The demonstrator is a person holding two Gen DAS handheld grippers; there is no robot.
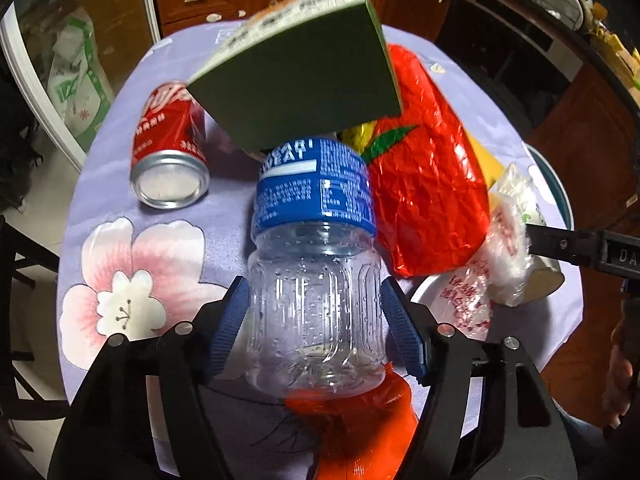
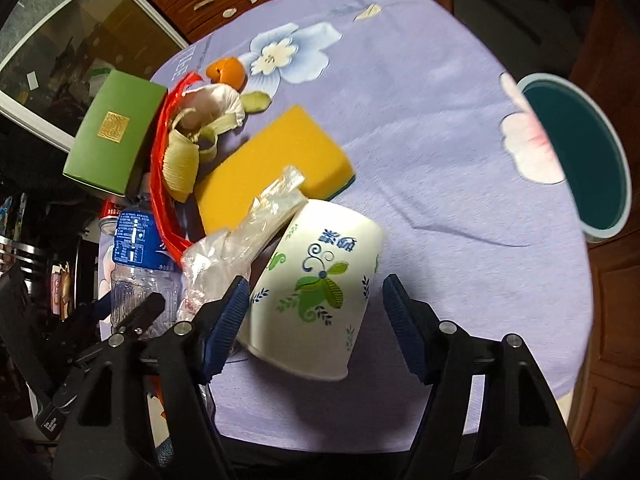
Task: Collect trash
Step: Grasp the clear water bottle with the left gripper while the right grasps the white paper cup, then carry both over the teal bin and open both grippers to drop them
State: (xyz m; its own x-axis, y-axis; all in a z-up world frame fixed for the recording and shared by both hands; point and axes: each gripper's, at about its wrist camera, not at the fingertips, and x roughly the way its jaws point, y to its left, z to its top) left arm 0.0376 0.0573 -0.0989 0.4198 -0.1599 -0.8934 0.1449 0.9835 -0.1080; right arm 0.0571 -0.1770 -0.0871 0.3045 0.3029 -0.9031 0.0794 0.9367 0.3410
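Note:
A clear plastic bottle [image 1: 316, 184] with a blue label lies on the flowered tablecloth [image 1: 168, 208]. My left gripper [image 1: 314, 292] points down over it, and both blue pads rest against the bottle's ribbed sides. A white paper cup [image 2: 320, 280] with a green and blue print lies on its side. My right gripper [image 2: 316, 292] straddles the cup: the left pad touches it, while a gap shows at the right pad. Crumpled clear plastic wrap [image 2: 240, 232] sits against the cup. The bottle [image 2: 136, 240] and the left gripper's fingers [image 2: 140, 312] show at the left of the right wrist view.
A red cola can [image 1: 170, 152], a green box [image 1: 300, 80] and a red foil bag [image 1: 428, 192] crowd around the bottle. A yellow sponge [image 2: 276, 160], banana peel [image 2: 188, 156] and orange peel [image 2: 226, 72] lie beyond the cup. A teal bin [image 2: 580, 160] stands off the table's right edge.

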